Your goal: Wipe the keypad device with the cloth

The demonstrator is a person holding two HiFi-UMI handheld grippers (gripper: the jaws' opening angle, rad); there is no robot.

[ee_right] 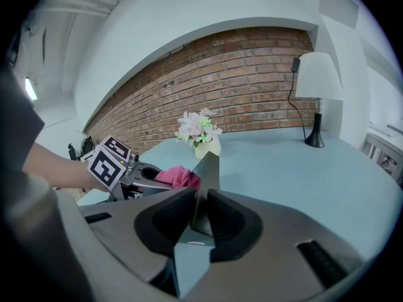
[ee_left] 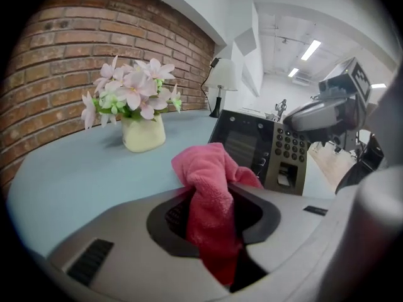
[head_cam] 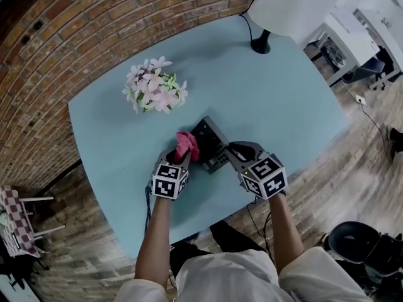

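The left gripper [ee_left: 213, 225] clenches a fuzzy pink cloth [ee_left: 208, 175]. The right gripper [ee_right: 200, 216] grasps the edge of the dark rectangular keypad device [ee_right: 208, 172].

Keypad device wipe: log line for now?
left tool: shut on pink cloth | right tool: shut on keypad device edge | cloth beside device

Beyond your left tool [head_cam: 181, 155], a pot of pink flowers [head_cam: 155, 92] stands on the light blue table [head_cam: 277, 99]. Far past your right tool [head_cam: 234, 151], a white lamp [head_cam: 283, 11] sits at the table's far edge.
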